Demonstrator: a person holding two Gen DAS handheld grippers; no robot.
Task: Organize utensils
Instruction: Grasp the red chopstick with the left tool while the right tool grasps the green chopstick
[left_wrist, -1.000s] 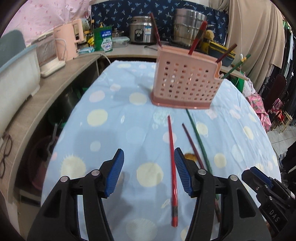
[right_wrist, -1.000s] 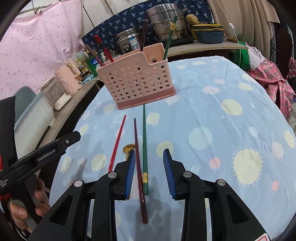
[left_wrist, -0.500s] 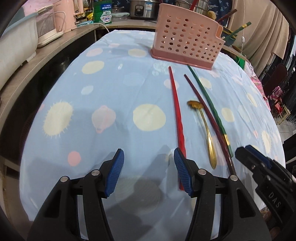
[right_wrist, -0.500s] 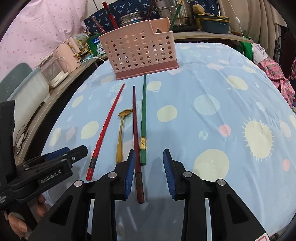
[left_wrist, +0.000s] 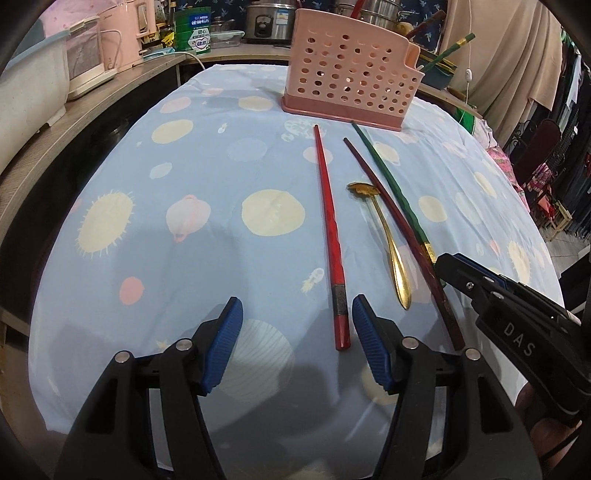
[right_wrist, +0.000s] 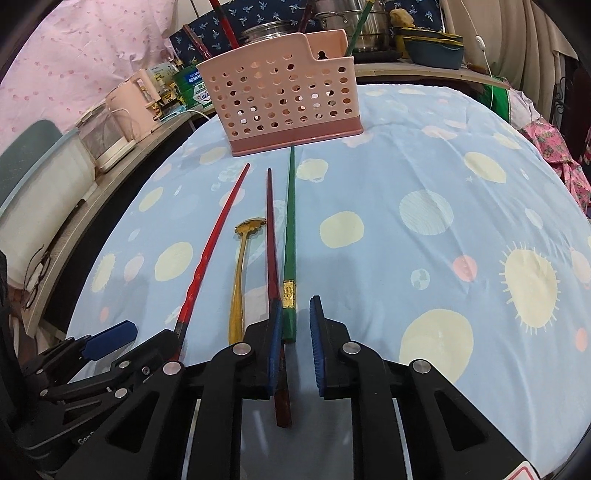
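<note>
Chopsticks and spoon (left_wrist: 388, 236) flat on blue cloth (left_wrist: 184, 206), before pink basket (left_wrist: 351, 74). Left gripper (left_wrist: 296, 314) open around red chopstick (left_wrist: 330, 229) end. Right gripper (right_wrist: 295, 314) just closing, green chopstick (right_wrist: 289, 236) between, not yet squeezed.

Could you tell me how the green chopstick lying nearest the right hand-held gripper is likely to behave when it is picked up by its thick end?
The green chopstick looks straight and rigid, so it should lift without bending. Held by the end, its long thin tip will probably droop or swivel. Its glossy surface could slip between the pads.
</note>
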